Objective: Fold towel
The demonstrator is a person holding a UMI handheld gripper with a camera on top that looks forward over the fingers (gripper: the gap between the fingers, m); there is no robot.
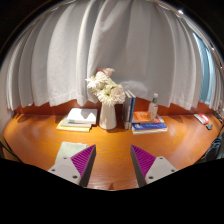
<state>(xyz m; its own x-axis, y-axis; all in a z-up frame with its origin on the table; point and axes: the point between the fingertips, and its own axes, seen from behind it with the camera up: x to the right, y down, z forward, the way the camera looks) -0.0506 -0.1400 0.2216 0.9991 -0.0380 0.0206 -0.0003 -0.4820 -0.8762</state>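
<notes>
My gripper [112, 165] is open and empty, its two purple-padded fingers [82, 160] spread wide above a bare orange wooden table [112, 140]. Nothing stands between the fingers. No towel shows in this view.
Beyond the fingers at the table's far side stand a white vase of white flowers [106, 100], an open book [77, 120] to its left, upright books [128, 108], a small bottle [154, 105] and stacked books [149, 124] to its right. White curtains [110, 45] hang behind.
</notes>
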